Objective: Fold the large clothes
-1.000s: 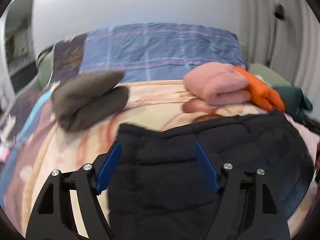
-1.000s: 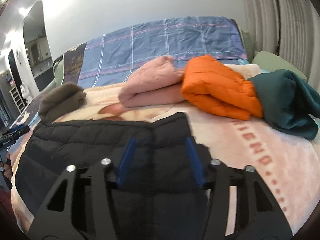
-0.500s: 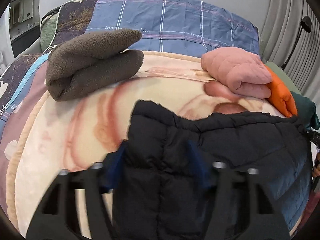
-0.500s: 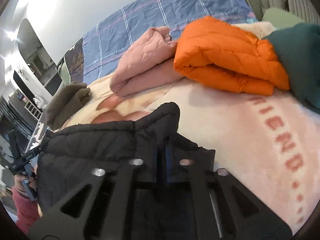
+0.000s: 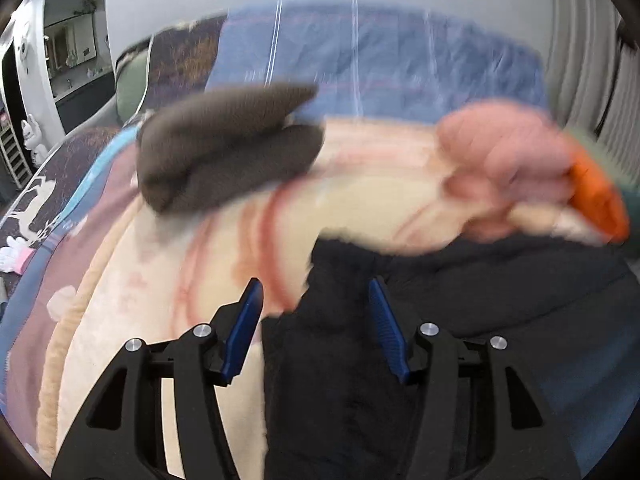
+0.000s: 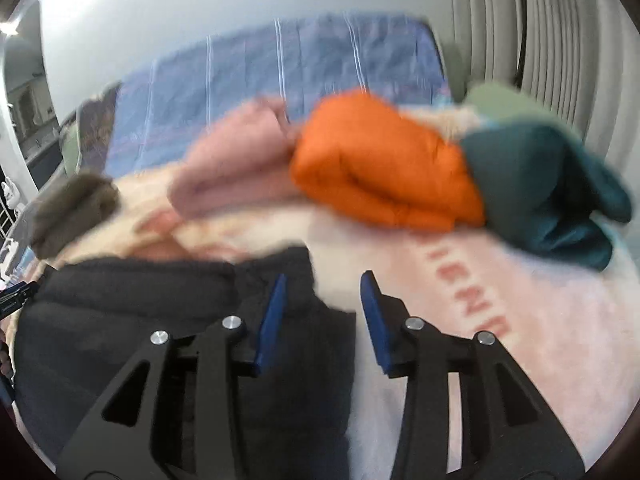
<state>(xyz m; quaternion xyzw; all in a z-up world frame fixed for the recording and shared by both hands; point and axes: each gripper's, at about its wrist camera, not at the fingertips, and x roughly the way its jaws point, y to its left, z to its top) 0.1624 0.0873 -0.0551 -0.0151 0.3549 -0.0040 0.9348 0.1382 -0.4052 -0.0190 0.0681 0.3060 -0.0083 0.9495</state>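
The black jacket (image 5: 460, 320) lies across the near end of the bed (image 5: 360, 208). The left gripper (image 5: 314, 300) has narrowed, half-open astride a corner, seemingly not pinching. The right gripper (image 6: 322, 292), clamped a moment ago, is opening beside the jacket's edge: that fold looks released.

Both my wrist feeds are evenly lit by soft indoor light, with a bright glare patch on the wall (image 6: 80, 12) at the top left of the right view and no hard shadows on the bed (image 5: 168, 308). Motion blur smears the folded clothes (image 6: 384, 168) and the blue cover (image 5: 380, 64), while the gripper frames stay sharp. Fisheye bending curves everything toward dark, vignetted corners.
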